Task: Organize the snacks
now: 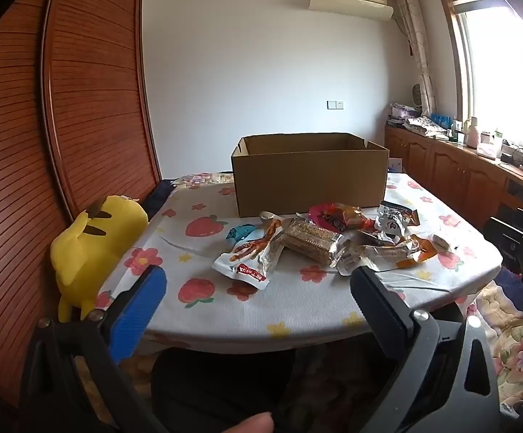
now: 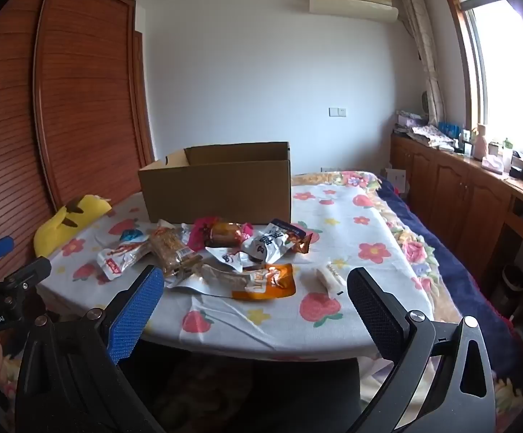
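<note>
Several snack packets [image 1: 319,241] lie in a heap on the flowered tablecloth [image 1: 297,310], in front of an open cardboard box [image 1: 308,176]. They also show in the right wrist view [image 2: 218,256], with the box [image 2: 218,195] behind them. A white and red packet [image 1: 250,256] lies nearest the left side. An orange packet [image 2: 268,281] lies at the front. My left gripper [image 1: 257,288] is open and empty, held off the table's near edge. My right gripper [image 2: 254,288] is open and empty, also short of the near edge.
A yellow plush toy [image 1: 91,249] sits at the table's left edge, against a wooden slatted wardrobe [image 1: 81,108]. A low wooden cabinet [image 1: 460,169] with clutter runs under the window on the right. A flowered quilt [image 2: 423,252] lies right of the table.
</note>
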Available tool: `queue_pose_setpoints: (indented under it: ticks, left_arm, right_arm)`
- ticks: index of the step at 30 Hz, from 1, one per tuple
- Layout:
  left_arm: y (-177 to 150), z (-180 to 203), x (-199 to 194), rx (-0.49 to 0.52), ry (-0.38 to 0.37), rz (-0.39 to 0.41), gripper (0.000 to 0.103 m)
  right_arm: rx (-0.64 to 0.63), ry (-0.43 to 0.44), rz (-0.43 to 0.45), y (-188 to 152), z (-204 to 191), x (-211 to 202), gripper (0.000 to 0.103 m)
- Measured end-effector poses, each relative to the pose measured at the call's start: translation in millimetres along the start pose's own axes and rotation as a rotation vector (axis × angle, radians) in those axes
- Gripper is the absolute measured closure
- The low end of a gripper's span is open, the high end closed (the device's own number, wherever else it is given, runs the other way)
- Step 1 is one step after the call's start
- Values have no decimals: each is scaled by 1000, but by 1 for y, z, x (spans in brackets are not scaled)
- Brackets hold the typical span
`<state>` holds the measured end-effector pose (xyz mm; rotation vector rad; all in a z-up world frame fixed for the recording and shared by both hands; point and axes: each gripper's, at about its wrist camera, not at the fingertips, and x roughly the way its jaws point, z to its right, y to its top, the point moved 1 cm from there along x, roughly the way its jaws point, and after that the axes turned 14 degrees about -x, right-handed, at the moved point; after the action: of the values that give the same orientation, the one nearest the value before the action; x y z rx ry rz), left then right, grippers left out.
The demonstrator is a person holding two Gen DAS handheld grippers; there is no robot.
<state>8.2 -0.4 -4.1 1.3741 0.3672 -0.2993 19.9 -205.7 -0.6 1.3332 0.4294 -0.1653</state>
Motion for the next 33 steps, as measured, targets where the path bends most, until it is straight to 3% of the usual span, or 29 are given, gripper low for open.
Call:
queue_pose_setpoints:
  ticks: [33]
  left_arm:
    - [2, 4, -7, 0, -9, 1, 0]
  right_arm:
    - [0, -1, -1, -1, 0, -3, 0]
